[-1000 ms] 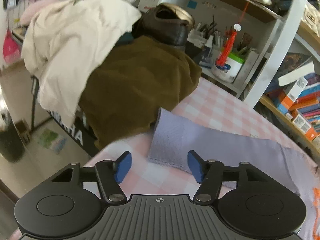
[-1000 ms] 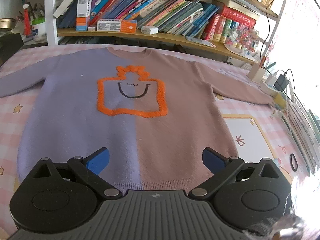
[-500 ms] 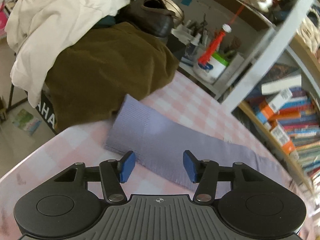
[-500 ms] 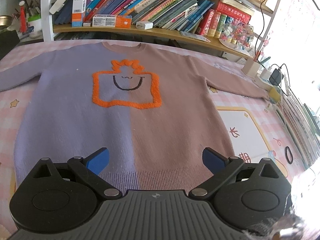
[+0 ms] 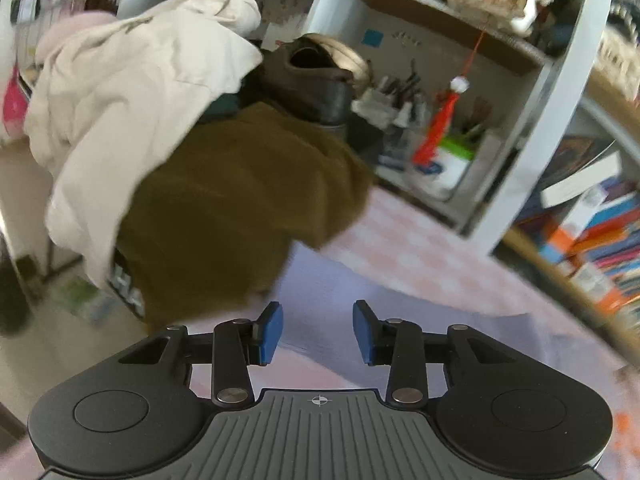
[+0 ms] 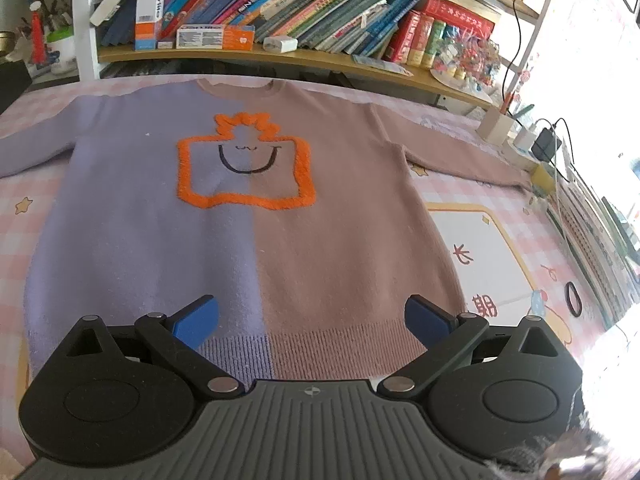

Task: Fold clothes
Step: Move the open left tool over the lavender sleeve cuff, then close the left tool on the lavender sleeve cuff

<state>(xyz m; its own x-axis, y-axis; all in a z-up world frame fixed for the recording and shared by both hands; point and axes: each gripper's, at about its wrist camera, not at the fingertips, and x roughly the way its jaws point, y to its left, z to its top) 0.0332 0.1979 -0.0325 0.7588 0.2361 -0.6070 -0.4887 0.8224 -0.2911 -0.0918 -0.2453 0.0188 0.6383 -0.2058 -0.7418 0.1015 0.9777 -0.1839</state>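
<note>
Lilac-and-mauve sweater (image 6: 256, 240) lies flat, face up, sleeves spread, on checked cloth.

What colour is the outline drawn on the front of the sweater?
Orange outline on the sweater, best seen in the right wrist view.

Bright daylight, fisheye bend at every edge
Blown-out glare along right side of right wrist view; left wrist view smeared by motion blur, shelves (image 5: 460, 92) soft

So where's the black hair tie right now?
In the right wrist view the black hair tie lies on the pink tablecloth at the right, beyond the sweater's hem corner.
</note>
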